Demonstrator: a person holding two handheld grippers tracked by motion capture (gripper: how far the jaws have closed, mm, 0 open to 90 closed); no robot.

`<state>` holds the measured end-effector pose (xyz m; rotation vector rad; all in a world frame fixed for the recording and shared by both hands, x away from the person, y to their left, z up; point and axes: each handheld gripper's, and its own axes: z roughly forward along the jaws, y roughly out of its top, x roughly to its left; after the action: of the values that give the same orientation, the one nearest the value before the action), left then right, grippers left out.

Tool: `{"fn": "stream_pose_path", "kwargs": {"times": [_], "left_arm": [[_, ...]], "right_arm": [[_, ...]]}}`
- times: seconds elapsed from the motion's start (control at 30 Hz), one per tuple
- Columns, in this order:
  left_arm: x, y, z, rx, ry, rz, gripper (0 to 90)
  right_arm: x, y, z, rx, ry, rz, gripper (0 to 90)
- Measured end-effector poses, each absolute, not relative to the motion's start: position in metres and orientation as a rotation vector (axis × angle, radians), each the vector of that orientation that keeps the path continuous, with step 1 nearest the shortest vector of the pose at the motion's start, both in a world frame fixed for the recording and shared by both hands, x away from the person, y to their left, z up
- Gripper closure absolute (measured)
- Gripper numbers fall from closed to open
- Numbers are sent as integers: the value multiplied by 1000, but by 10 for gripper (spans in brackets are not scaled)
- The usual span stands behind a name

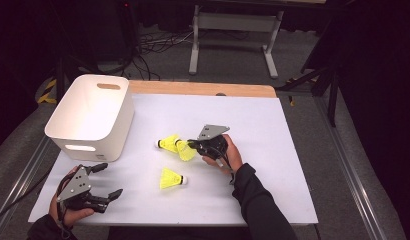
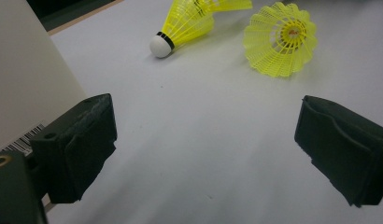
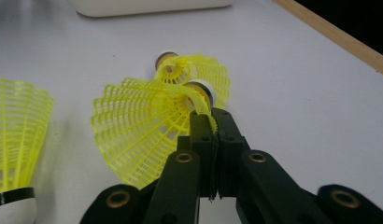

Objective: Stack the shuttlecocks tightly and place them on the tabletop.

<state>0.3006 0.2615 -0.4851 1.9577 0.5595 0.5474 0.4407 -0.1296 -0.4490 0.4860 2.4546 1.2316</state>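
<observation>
At centre frame one yellow shuttlecock [image 1: 186, 150] is pinched by its skirt in the right gripper [image 1: 192, 145], two more lie on the table, the white bin [image 1: 91, 114] at upper left appears empty, and the left gripper [image 1: 109, 180] rests spread wide.

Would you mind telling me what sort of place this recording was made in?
Probably a lab or workshop set up for recording, not a home. A white-topped table stands on grey carpet, cables trail across the floor behind it, and a metal bench frame and dark stands surround it.
</observation>
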Motion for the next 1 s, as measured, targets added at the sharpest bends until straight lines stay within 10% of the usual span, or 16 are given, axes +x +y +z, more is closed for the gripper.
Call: {"fn": "stream_pose_path", "kwargs": {"times": [0.63,1.0], "left_arm": [[299,259,-485,1972,535,548,67],[299,259,-485,1973,534,547,67]], "right_arm": [[454,-122,-464,501,2533,1122,829],[450,-126,-464,582,2529,1075,587]]}}
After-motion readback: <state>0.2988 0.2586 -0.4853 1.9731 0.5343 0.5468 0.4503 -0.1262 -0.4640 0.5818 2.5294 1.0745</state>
